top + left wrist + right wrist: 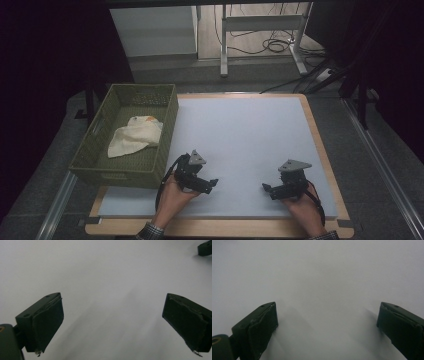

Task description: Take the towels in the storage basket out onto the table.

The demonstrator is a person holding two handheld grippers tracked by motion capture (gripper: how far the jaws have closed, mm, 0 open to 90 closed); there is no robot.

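A cream cloth [134, 135] lies crumpled inside the green woven basket [169, 125] at the table's left. Near the front edge, my left gripper [214, 183] rests low over the white mat [240, 140], pointing right. My right gripper [265, 188] rests opposite it, pointing left. In the left gripper view the left gripper [112, 322] has its jaws wide apart with bare mat between them. The right gripper [327, 327] stands the same way in its own view, open and holding nothing. A tip of the right gripper [205, 248] shows at the top right of the left gripper view.
The basket overhangs the mat's left edge. Wooden table rim [327, 165] frames the mat. Beyond the table stand a white desk frame [260, 30] and floor cables [272, 46]. Dark curtains close off both sides.
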